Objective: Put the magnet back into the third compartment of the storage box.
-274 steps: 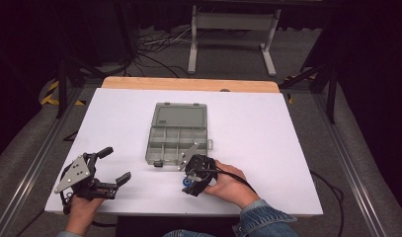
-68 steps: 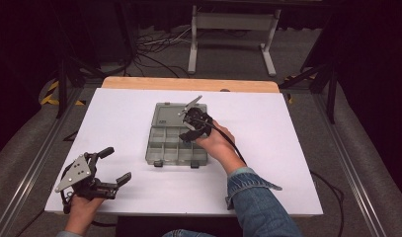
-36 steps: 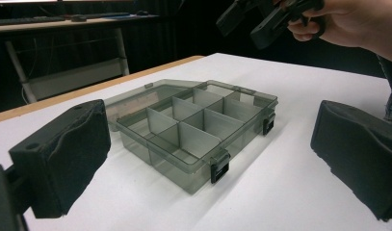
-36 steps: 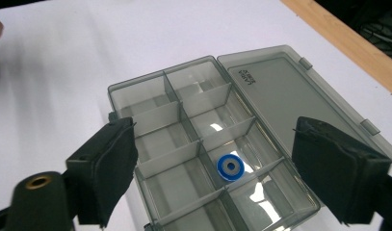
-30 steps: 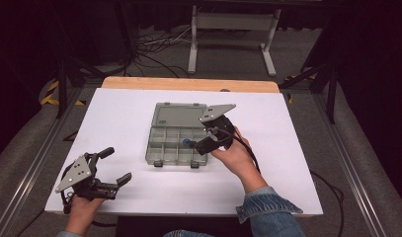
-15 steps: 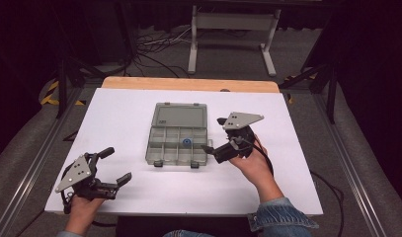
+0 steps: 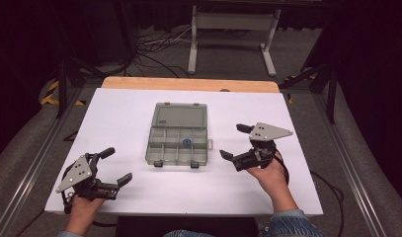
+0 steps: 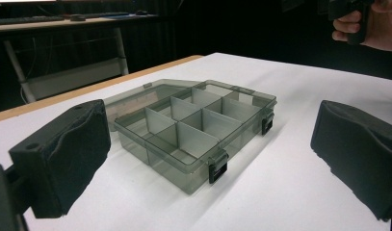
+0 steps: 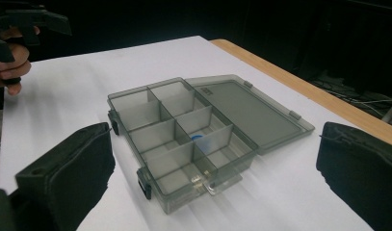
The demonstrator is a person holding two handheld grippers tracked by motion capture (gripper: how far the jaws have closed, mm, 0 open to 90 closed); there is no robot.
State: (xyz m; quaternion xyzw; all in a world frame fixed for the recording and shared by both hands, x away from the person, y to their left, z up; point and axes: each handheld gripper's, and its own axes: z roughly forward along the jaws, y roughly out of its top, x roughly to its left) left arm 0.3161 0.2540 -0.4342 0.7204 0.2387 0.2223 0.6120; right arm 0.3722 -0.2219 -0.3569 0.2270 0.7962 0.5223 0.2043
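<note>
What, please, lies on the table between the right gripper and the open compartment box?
Nothing: in the high view, only bare white table separates the right gripper, jaws open, from the compartment box, where a small blue piece sits.

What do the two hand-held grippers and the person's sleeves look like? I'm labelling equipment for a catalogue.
Each hand-held gripper, the left and the right, is black with two block-shaped, fabric-covered pads and a grey three-cornered plate on top. A black cable trails from the right one. The right arm wears a blue denim sleeve.
</note>
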